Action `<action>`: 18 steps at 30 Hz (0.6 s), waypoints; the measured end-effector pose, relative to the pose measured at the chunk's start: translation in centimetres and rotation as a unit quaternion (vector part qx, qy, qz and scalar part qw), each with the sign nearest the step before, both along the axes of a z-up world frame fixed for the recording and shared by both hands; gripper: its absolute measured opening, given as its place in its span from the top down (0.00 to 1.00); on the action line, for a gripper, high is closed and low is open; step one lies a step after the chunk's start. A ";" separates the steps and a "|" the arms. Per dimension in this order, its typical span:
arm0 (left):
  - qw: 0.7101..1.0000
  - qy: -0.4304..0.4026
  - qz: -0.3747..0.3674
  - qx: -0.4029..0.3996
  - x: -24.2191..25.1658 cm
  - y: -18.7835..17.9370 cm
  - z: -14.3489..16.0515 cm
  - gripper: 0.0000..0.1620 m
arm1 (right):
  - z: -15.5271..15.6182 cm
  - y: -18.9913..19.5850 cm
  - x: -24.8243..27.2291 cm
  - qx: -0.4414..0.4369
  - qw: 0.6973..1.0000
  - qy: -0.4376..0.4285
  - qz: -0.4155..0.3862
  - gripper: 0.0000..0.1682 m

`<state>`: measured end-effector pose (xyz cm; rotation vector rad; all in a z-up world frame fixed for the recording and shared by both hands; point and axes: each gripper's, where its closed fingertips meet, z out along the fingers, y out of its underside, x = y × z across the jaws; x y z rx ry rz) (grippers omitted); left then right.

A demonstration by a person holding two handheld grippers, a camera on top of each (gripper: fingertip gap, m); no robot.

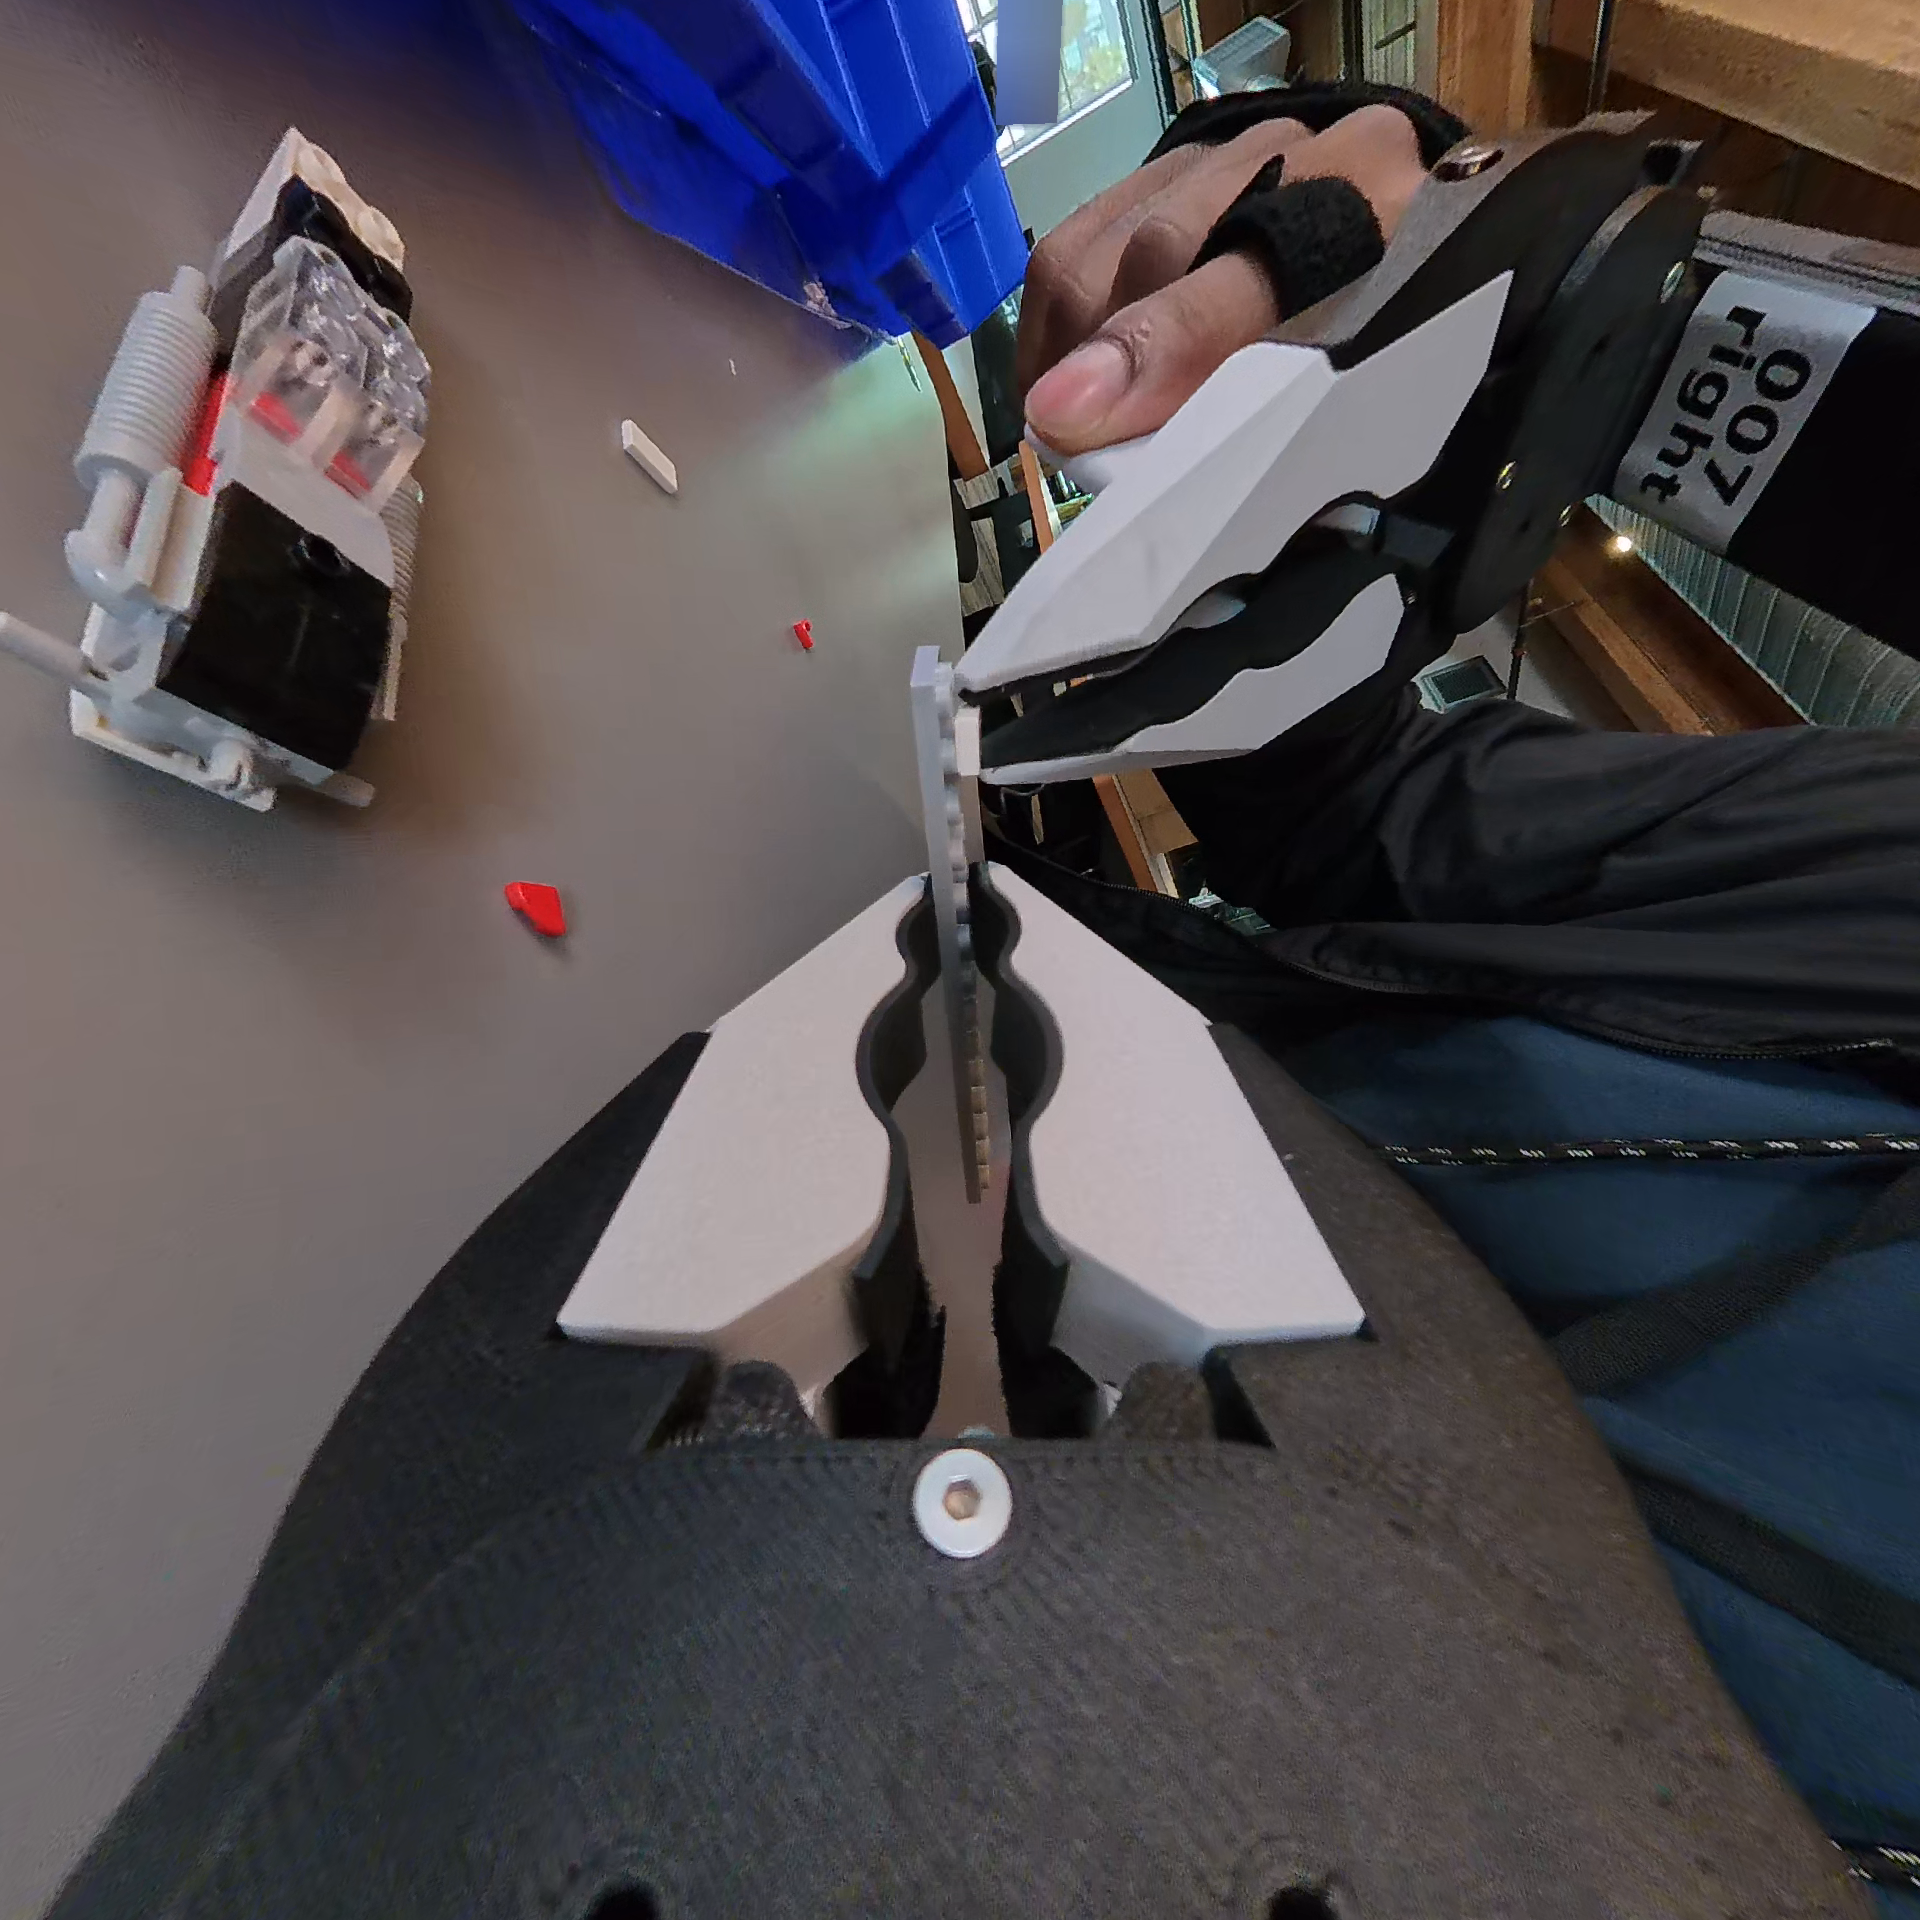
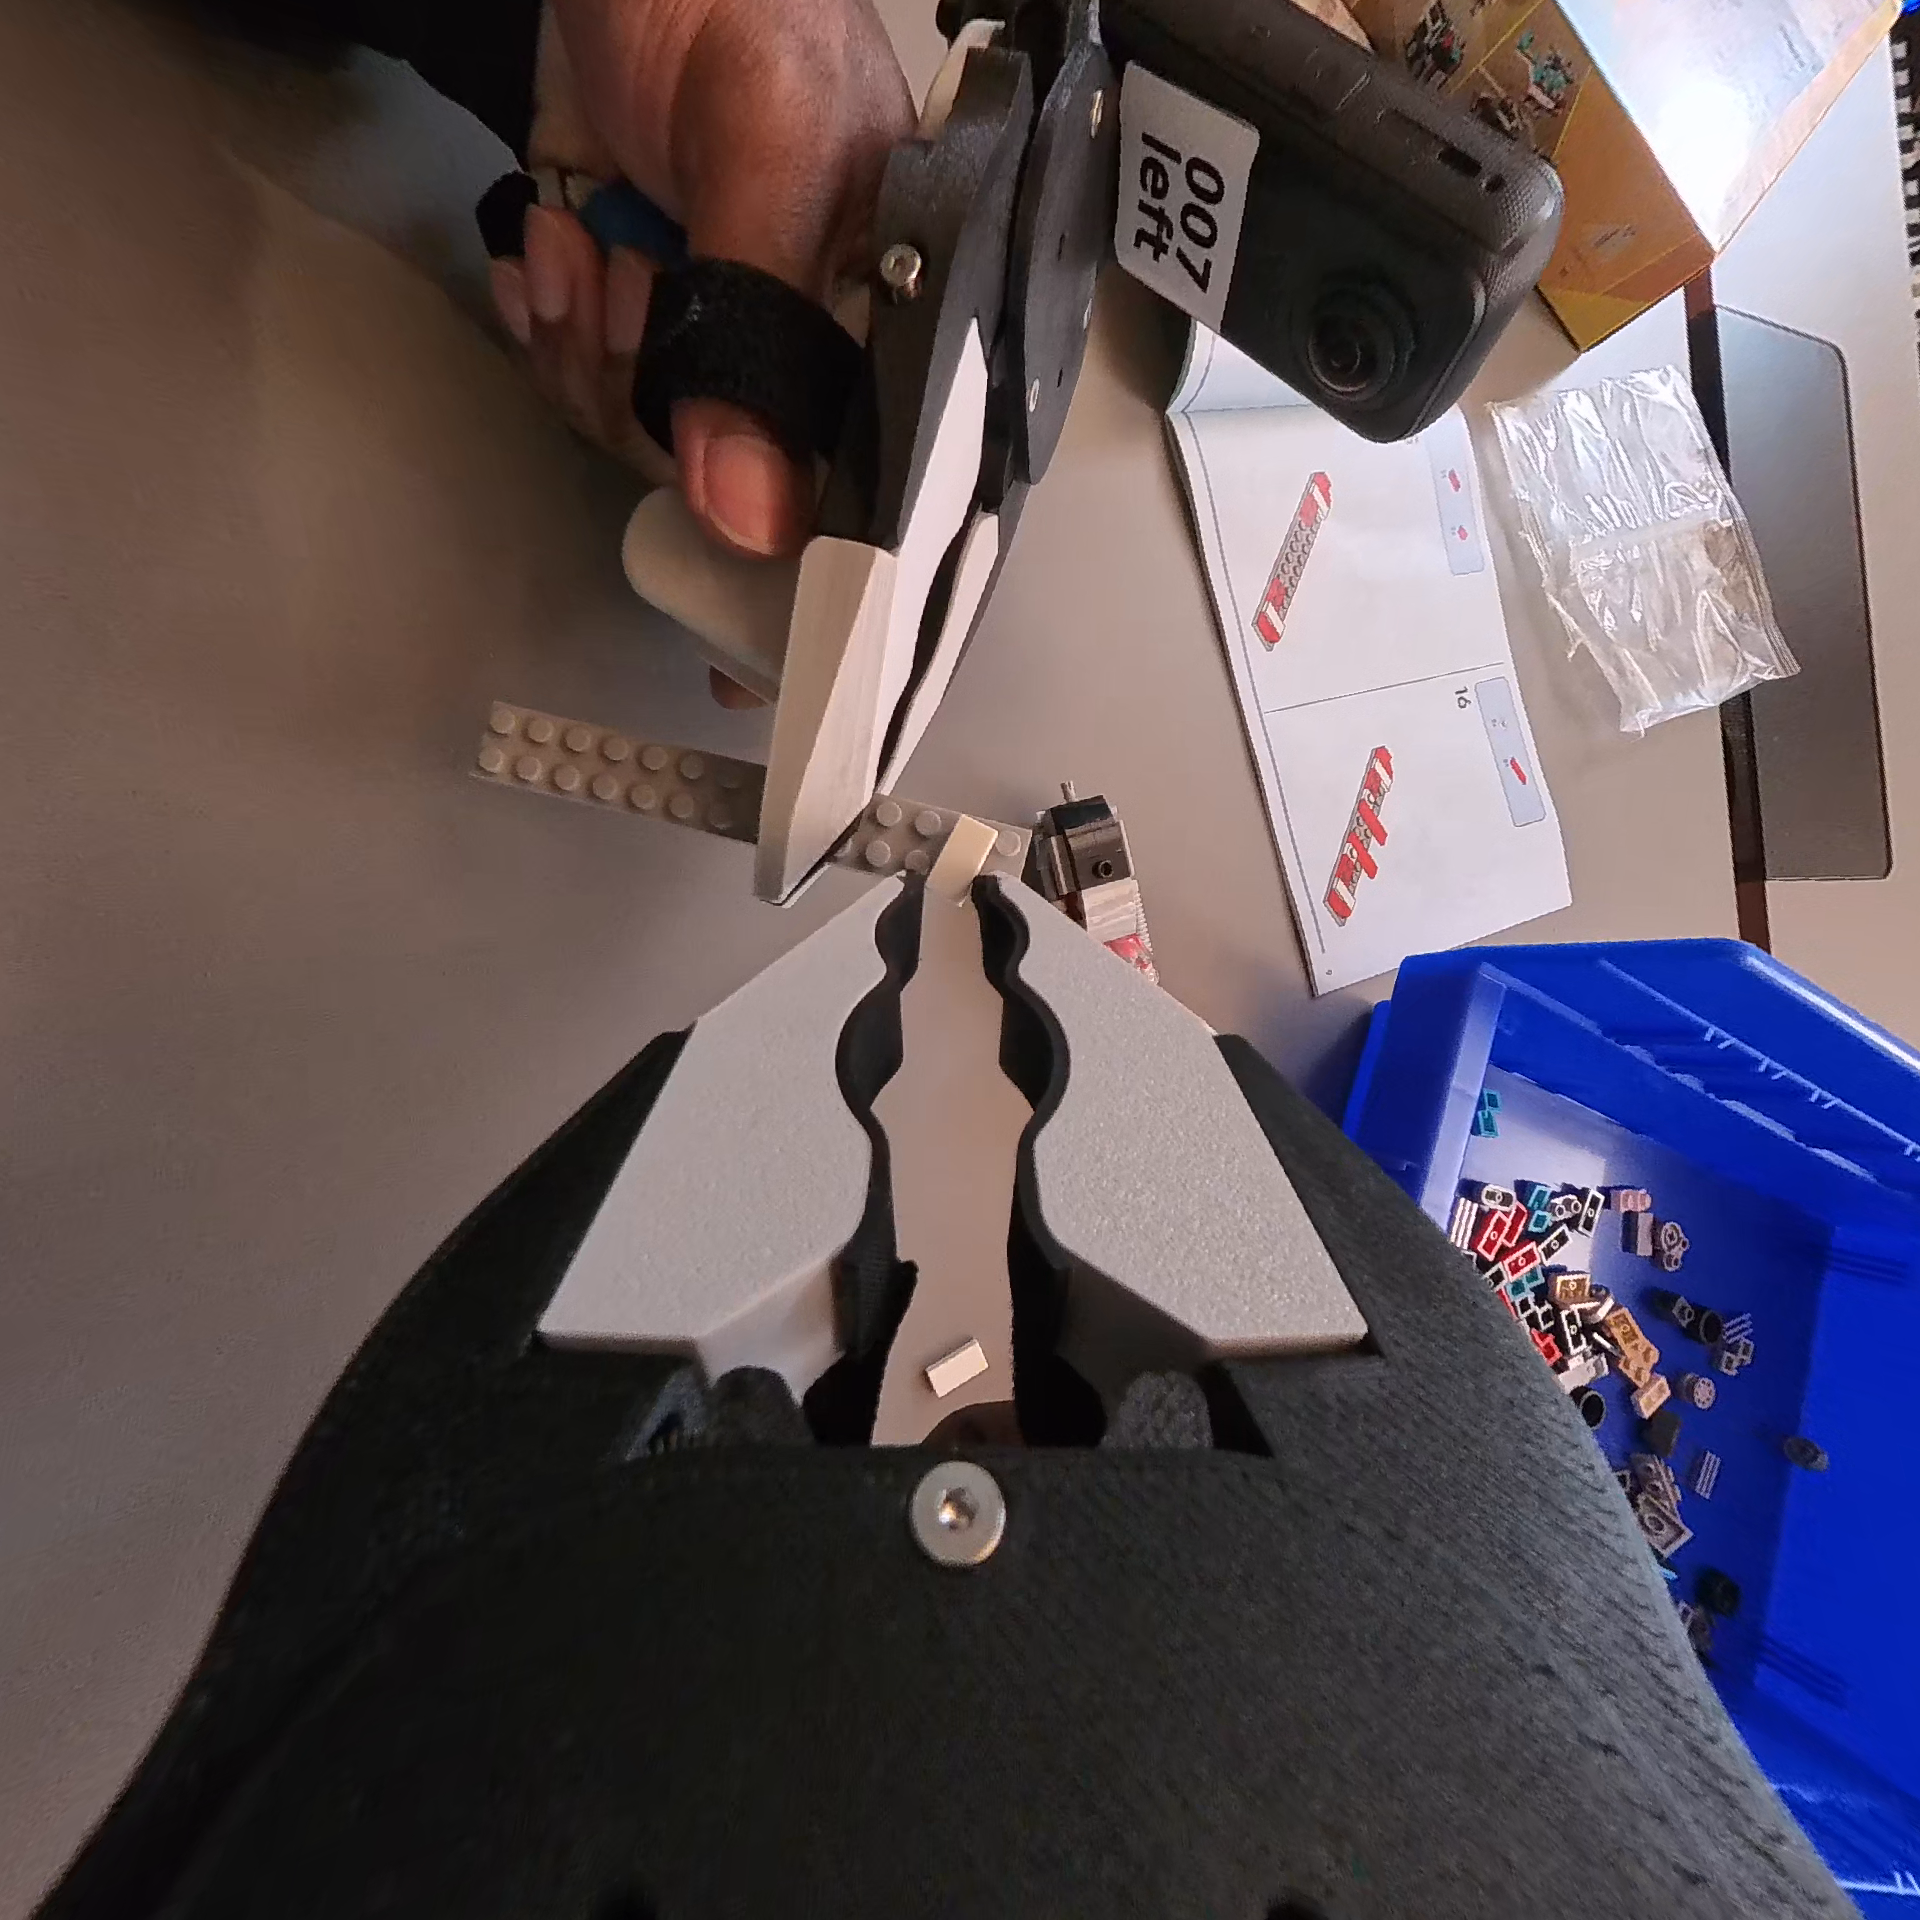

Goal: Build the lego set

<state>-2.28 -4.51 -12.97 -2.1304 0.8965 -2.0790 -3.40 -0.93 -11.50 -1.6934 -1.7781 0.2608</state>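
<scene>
Lego plate (image 2: 623,774), long and grey, is pinched edgewise by the left gripper (image 2: 821,878) so the right gripper (image 2: 951,883), pinching a white tile (image 2: 966,844), can press it onto the studs.

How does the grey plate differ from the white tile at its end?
The grey plate is long and studded; the white tile is short and smooth-topped. The left gripper clamps the plate mid-length; the right gripper pinches the tile at its very tips. Both are thin, flat and held aloft.
</scene>
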 end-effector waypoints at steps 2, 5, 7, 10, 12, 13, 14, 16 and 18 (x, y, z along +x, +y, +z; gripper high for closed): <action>1.000 -0.001 0.000 -0.001 0.0 0.0 0.0 0.97 | 0.0 0.0 0.0 0.001 1.000 0.001 0.000 0.93; 1.000 -0.002 -0.001 -0.002 0.0 0.0 0.1 0.97 | 0.1 0.1 0.0 0.003 1.000 0.001 0.000 0.93; 1.000 -0.003 -0.001 -0.003 0.0 0.0 0.1 0.97 | 0.1 0.1 0.0 0.003 1.000 0.002 0.001 0.93; 1.000 -0.004 -0.001 -0.005 0.0 0.0 0.1 0.97 | 0.1 0.1 0.0 0.004 1.000 0.001 0.002 0.93; 1.000 -0.005 -0.001 -0.007 -0.1 0.0 0.2 0.97 | 0.1 0.2 0.0 0.005 1.000 0.001 0.001 0.93; 1.000 -0.006 -0.001 -0.008 -0.1 0.1 0.2 0.97 | 0.2 0.2 -0.1 0.004 1.000 0.003 0.001 0.92; 1.000 -0.007 0.000 -0.009 -0.1 0.1 0.2 0.97 | 0.2 0.2 -0.1 0.003 1.000 0.005 0.000 0.92; 1.000 -0.008 0.001 -0.010 -0.1 0.1 0.3 0.97 | 0.4 0.2 -0.1 -0.001 1.000 0.012 -0.006 0.89; 1.000 -0.009 0.002 -0.011 -0.1 0.2 0.3 0.97 | 0.7 0.4 0.2 -0.013 0.999 0.031 -0.029 0.85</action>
